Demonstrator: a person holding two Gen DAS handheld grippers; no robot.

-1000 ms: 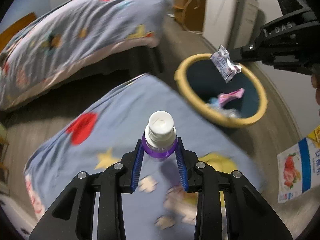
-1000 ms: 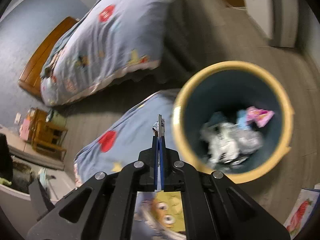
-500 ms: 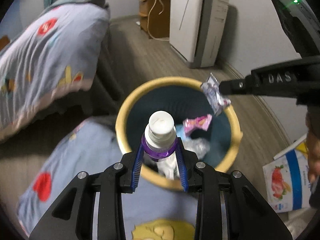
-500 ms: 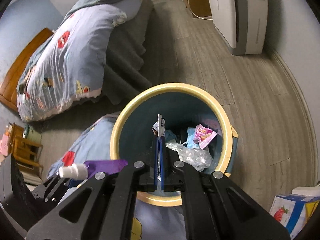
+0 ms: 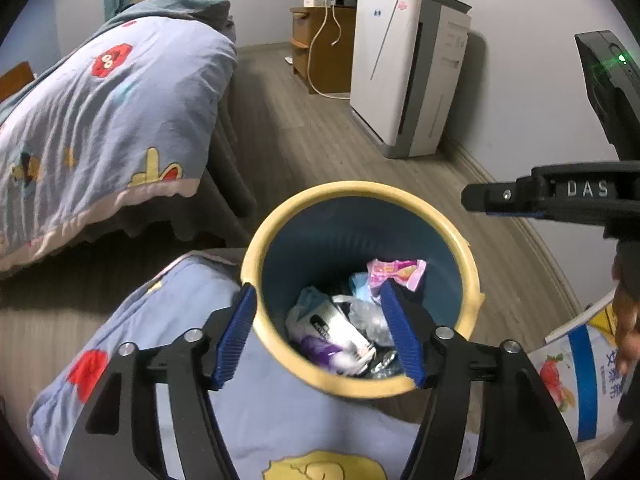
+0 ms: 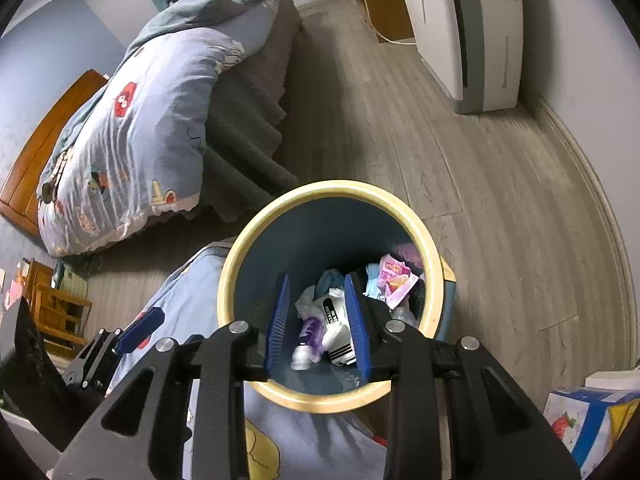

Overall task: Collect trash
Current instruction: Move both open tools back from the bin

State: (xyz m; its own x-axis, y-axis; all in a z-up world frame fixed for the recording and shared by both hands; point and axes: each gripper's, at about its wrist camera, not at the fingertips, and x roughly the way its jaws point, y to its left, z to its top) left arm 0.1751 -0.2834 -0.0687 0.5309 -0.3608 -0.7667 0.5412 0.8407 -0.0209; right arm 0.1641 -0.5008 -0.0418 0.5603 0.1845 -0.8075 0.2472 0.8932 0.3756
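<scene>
A blue trash bin with a yellow rim (image 5: 360, 189) (image 6: 332, 186) stands on the floor below both grippers. My left gripper (image 5: 318, 300) hangs over its near edge, jaws opening, nothing between them. The purple bottle with a white cap (image 5: 326, 346) (image 6: 306, 350) lies inside the bin among crumpled wrappers, next to a silver-white packet (image 6: 336, 316) and a pink wrapper (image 5: 396, 273). My right gripper (image 6: 316, 284) is also above the bin's mouth, jaws opening and empty. In the left wrist view it reaches in from the right.
A bed with a blue patterned quilt (image 5: 104, 112) stands to the left, with more of the quilt (image 5: 180, 320) beside the bin. A white air purifier (image 5: 408, 80) and a wooden cabinet (image 5: 320, 52) line the far wall. A strawberry-print carton (image 5: 576, 376) sits at right.
Both grippers swung over the bin and opened. The left one let go of the purple bottle and the right one its silver wrapper; both now lie in the bin.
</scene>
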